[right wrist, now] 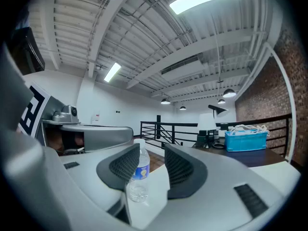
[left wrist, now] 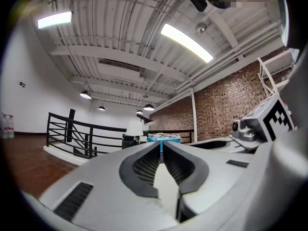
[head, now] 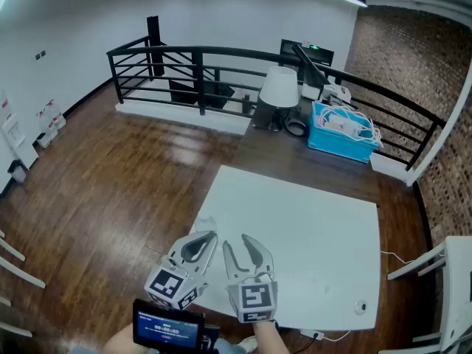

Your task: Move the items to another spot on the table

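Note:
A clear water bottle (right wrist: 140, 176) with a blue label stands upright on the white table (head: 310, 227), near its left edge. In the head view the bottle (head: 208, 224) shows only faintly, just ahead of the two grippers. My right gripper (head: 236, 240) hovers over the table's near left corner with its jaws apart. In the right gripper view (right wrist: 151, 150) the bottle stands in the gap, close to the left jaw, and the pads do not press on it. My left gripper (head: 209, 236) is beside it with its jaws together (left wrist: 161, 147) and nothing in them.
A small round object (head: 360, 307) lies near the table's near right corner, with a cable (head: 328, 336) hanging off that edge. Beyond the table are a blue basket (head: 341, 131), a white lamp (head: 280, 87) and a black railing (head: 199, 72). A white frame (head: 446, 279) stands at right.

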`<state>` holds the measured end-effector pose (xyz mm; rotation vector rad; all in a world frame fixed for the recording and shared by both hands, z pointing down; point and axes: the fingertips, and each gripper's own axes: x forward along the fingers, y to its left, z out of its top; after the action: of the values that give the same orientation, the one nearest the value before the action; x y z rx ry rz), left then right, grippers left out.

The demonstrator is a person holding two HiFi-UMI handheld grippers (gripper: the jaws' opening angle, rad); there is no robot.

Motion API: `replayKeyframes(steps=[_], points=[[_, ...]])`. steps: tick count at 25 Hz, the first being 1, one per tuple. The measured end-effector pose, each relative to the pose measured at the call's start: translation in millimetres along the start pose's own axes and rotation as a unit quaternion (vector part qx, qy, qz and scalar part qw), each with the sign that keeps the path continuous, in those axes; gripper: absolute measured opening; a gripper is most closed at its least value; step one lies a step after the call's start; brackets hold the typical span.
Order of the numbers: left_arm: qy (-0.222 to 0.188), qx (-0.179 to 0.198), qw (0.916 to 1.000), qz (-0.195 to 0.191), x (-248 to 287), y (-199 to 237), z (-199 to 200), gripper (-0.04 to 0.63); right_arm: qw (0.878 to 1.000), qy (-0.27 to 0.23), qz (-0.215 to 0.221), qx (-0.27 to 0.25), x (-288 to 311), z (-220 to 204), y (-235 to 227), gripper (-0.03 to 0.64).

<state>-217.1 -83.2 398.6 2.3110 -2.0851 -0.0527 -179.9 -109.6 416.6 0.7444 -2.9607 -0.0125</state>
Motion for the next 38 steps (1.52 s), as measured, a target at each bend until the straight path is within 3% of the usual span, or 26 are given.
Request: replayKeyframes(steps=[4, 8, 13, 27, 38], points=[[-0.014, 0.015, 0.9994, 0.028, -10.9, 37.3, -12.3, 0.021, 1.0, 0.022, 0.016, 0.013, 23.5, -11.3, 20.8, 0.237], [-0.001, 0.012, 0.9989, 0.046, -23.0, 61.8, -21.9, 0.021, 0.999, 0.034, 0.022, 0.018, 44.1, -27.9, 35.3, 0.319], [0.011, 0.004, 0.9987, 0.05, -31.8, 83.5, -31.7, 0.021, 0.998, 0.057, 0.018, 0.028, 65.3, -53.3, 46.4, 0.37], [0.042, -0.003, 0.9991, 0.011, -13.9, 119.8, -60.4, 0.021, 0.994, 0.091, -0.028, 0.062, 112.3, -106.3, 40.0, 0.397], [0.06, 0.004, 0.998, -0.023, 2.1, 135.2, -77.1, 0.021, 0.991, 0.113, -0.032, 0.061, 141.2, -136.8, 40.6, 0.396]])
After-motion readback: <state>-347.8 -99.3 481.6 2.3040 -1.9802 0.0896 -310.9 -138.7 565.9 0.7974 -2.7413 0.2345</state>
